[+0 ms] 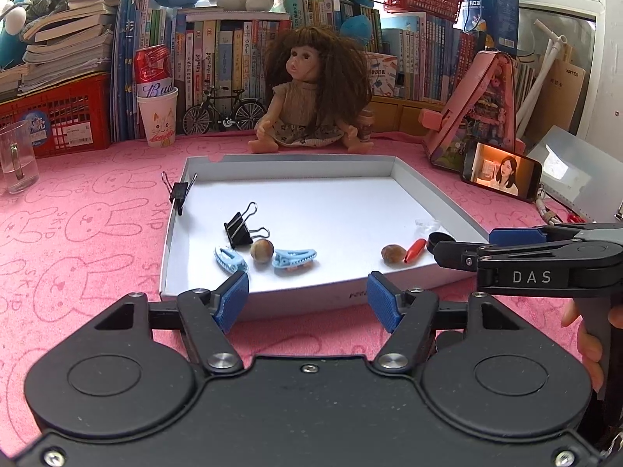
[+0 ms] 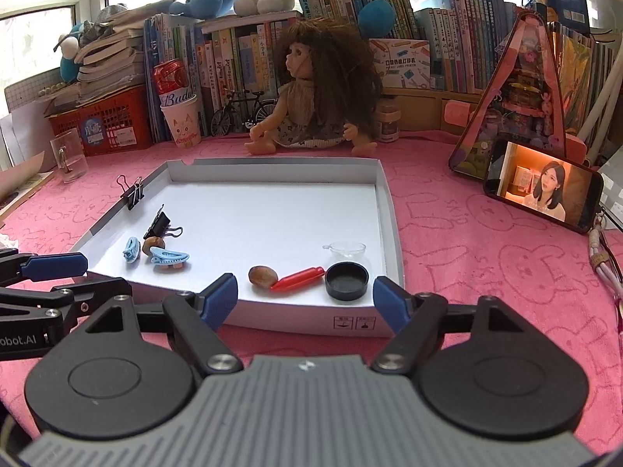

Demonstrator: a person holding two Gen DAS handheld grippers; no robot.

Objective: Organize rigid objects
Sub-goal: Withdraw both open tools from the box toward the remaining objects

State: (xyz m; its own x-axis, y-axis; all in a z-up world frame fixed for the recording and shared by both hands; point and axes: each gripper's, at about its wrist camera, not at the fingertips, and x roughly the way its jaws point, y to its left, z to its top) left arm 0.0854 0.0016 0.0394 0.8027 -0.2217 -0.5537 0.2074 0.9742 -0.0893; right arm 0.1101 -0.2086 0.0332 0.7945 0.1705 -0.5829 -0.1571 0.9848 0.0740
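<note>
Binder clip grips the tray wall, before the doll.

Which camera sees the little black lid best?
The right wrist view. There the black lid sits close and whole in the white tray, beside the red stick. In the left wrist view the lid is small, off to the side, partly hidden behind the right gripper.
</note>
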